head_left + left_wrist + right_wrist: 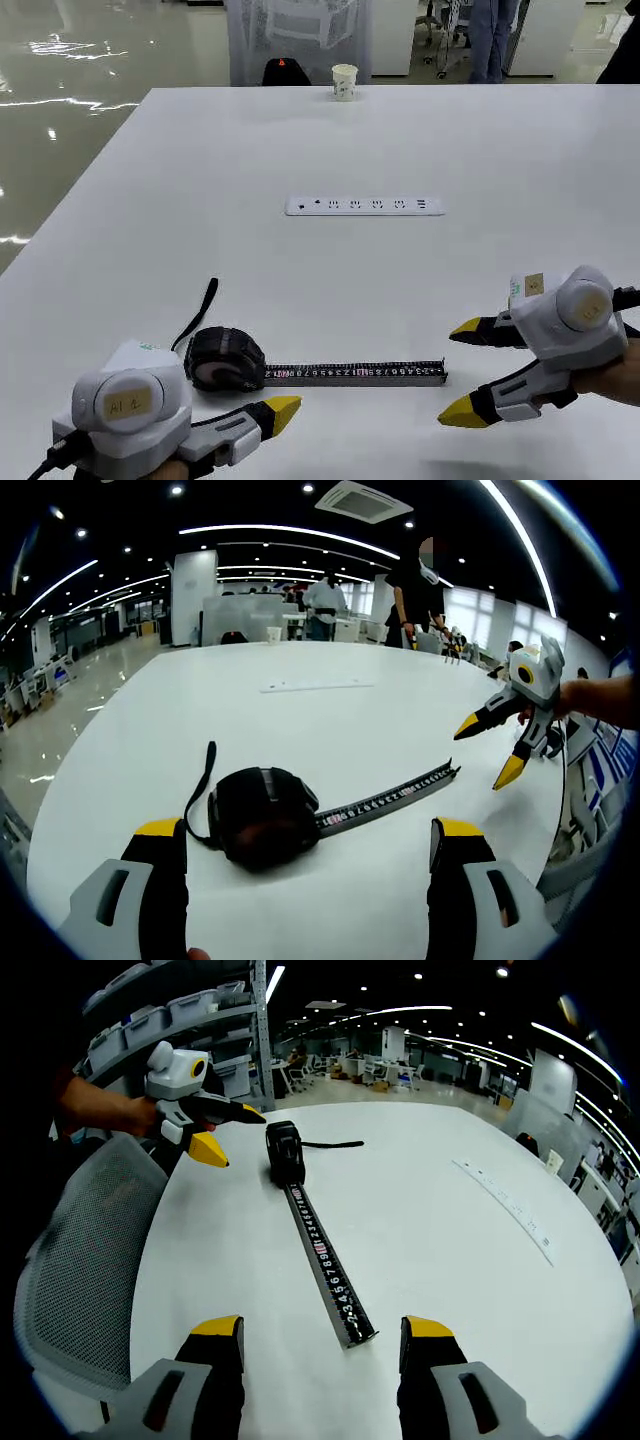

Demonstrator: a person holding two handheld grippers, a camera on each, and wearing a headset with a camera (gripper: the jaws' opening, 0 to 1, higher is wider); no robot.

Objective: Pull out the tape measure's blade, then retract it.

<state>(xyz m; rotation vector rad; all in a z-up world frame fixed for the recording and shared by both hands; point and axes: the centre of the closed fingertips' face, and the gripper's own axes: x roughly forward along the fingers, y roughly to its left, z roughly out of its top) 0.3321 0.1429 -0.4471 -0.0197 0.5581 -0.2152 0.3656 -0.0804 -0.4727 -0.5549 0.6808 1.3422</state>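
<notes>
Left gripper beside tape measure; power strip, cup beyond

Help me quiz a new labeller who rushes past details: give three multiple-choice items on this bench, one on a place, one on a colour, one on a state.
1. Where on the table does the paper cup stand?
A) at its far edge
B) at its near edge
C) in its middle

2. What colour is the tape measure's case?
A) yellow
B) black
C) white

3. How is the blade?
A) fully wound in
B) pulled out, flat on the table
C) lifted in the air

Key:
1 A, in the head view the cup stands by the far edge.
2 B, the case is black in every view.
3 B, the numbered strip runs from the case along the tabletop.
</notes>
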